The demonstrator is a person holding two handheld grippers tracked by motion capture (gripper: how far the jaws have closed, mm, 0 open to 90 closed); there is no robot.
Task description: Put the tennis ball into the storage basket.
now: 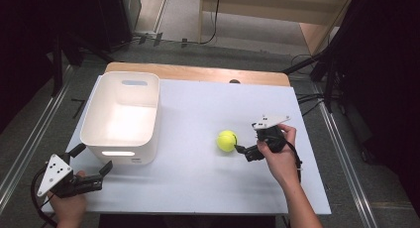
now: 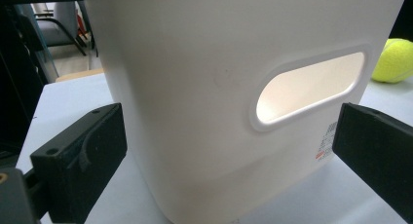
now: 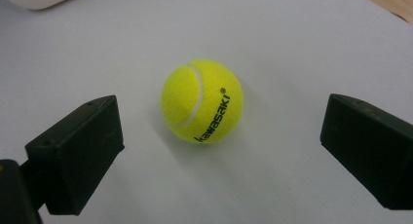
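A white bin (image 1: 121, 116) stands on the counter (image 1: 198, 183) with nothing visible inside it. The left claw (image 1: 94, 161) hangs wide open just before its handle slot, gripping nothing. The tennis ball (image 1: 227, 141) lies on the counter, apart from the bin, with the right claw (image 1: 247, 139) spread wide just beside it, clear of the felt.

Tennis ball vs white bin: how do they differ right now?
The tennis ball is small, round, fuzzy yellow-green with black lettering; the white bin is large, boxy, smooth plastic with handle slots. The ball lies ahead of the open right hand-held gripper; the bin faces the open left hand-held gripper. Both rest untouched on the table.
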